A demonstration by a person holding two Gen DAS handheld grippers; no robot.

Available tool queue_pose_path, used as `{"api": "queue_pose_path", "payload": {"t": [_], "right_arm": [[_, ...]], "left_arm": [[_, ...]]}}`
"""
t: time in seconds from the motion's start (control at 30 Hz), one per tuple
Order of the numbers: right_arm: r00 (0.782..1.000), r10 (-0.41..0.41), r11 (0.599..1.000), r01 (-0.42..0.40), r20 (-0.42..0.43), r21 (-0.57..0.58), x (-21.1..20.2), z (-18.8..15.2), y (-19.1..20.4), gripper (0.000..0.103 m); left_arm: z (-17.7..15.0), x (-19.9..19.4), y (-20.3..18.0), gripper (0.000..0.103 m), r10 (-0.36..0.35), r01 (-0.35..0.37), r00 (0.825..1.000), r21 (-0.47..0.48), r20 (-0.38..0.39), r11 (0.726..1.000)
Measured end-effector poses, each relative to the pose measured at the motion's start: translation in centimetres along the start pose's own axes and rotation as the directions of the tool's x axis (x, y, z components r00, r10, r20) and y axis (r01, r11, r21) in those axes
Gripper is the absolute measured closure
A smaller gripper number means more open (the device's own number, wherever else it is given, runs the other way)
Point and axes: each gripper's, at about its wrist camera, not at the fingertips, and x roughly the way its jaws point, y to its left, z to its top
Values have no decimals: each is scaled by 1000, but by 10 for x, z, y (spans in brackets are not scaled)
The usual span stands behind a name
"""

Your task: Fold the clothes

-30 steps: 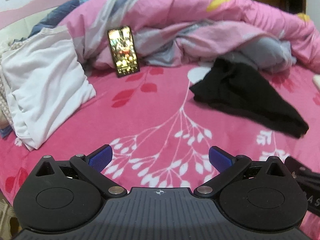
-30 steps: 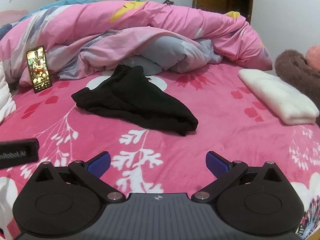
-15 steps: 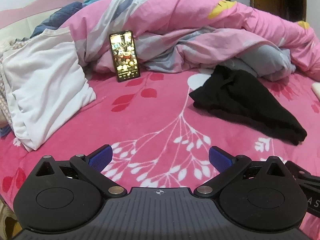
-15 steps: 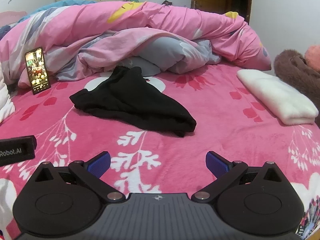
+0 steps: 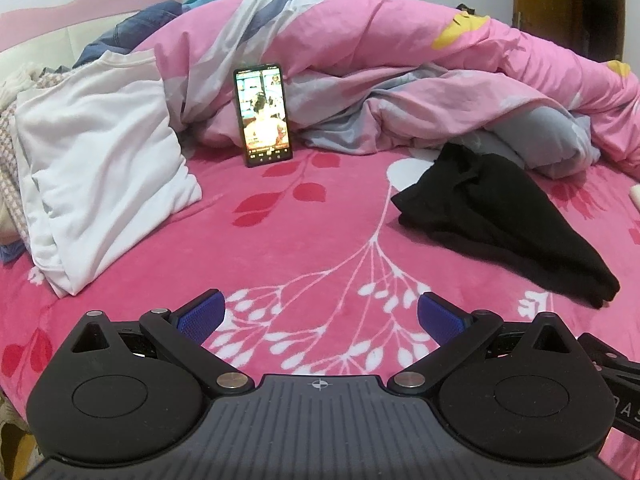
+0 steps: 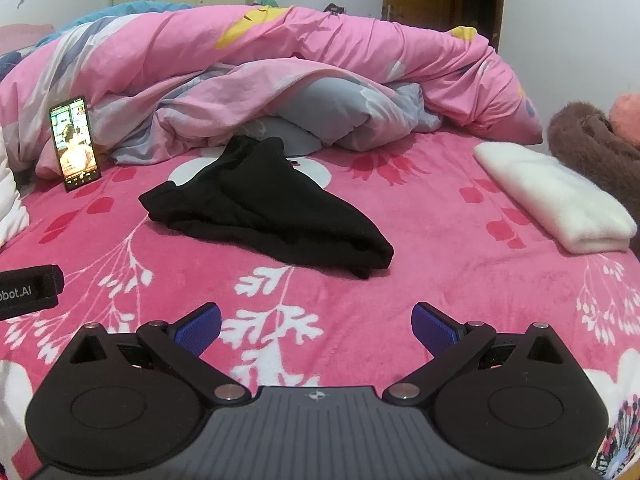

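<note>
Both grippers hover low over the pink floral blanket, aimed forward. The left gripper and the right gripper are spread wide with nothing between their blue pads. The crumpled black garment lies ahead, apart from both, in front of the heaped pink duvet.

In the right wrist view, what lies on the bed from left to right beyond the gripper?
Phone propped against the duvet → black garment → folded white towel → brown plush at the right edge.
</note>
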Motion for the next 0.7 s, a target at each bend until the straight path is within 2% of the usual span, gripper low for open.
{"api": "queue_pose_path", "payload": {"t": [0.7], "right_arm": [[1000, -9, 1000, 9, 10, 4, 3, 3, -2, 0]], "left_arm": [[-4, 7, 1, 0, -12, 12, 1000, -15, 0, 1000]]}}
